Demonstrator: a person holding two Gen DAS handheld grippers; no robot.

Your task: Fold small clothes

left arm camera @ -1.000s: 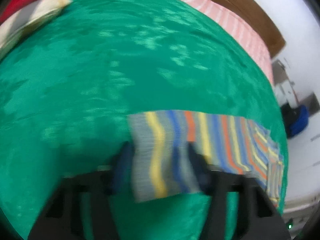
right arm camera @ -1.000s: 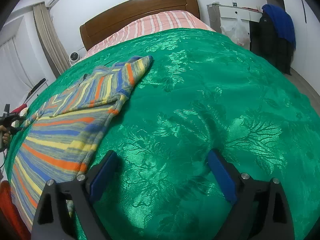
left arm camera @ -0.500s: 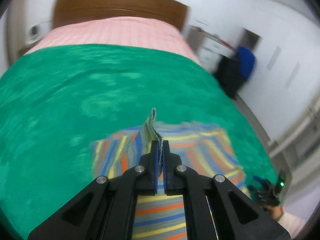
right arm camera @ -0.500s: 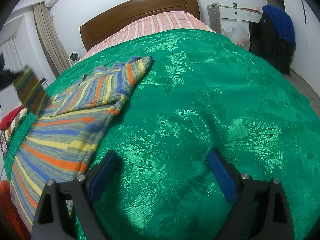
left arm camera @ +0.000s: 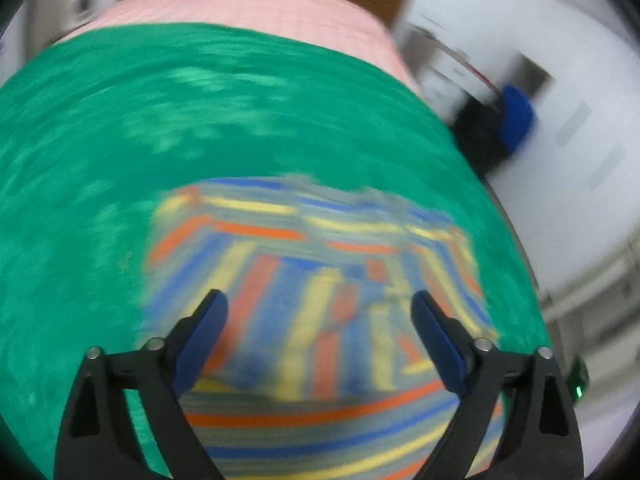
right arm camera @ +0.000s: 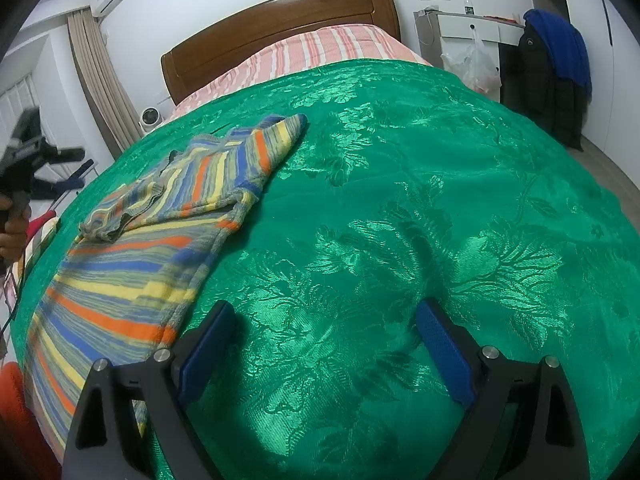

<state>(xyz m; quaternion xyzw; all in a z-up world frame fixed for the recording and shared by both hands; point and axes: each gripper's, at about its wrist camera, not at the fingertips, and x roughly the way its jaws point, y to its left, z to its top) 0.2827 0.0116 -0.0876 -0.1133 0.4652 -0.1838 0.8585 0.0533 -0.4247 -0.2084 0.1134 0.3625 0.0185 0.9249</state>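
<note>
A striped knit sweater (left arm camera: 320, 280) (right arm camera: 160, 240) in blue, yellow, orange and grey lies on the green bedspread (right arm camera: 400, 200). One sleeve (right arm camera: 256, 148) is folded across its chest. The other sleeve (right arm camera: 120, 212) lies crumpled on the body. My left gripper (left arm camera: 318, 304) hovers above the sweater in a blurred view. Its jaws are opening, with nothing pressed between the pads. From the right wrist view the left gripper (right arm camera: 36, 160) shows at the far left in a hand (right arm camera: 12, 224). My right gripper (right arm camera: 326, 312) stands open over bare bedspread, right of the sweater's hem.
A wooden headboard (right arm camera: 280, 20) and pink striped sheet (right arm camera: 320, 48) lie at the far end. A white cabinet (right arm camera: 468, 28), a plastic bag (right arm camera: 476, 68) and dark and blue coats (right arm camera: 552, 64) stand at the right. A red cloth (right arm camera: 16, 408) lies at the lower left.
My left gripper carried a sleeve up and over the sweater while shut on it, then opened and let it go. The sleeve now lies on the sweater's body. The right gripper stayed still.
</note>
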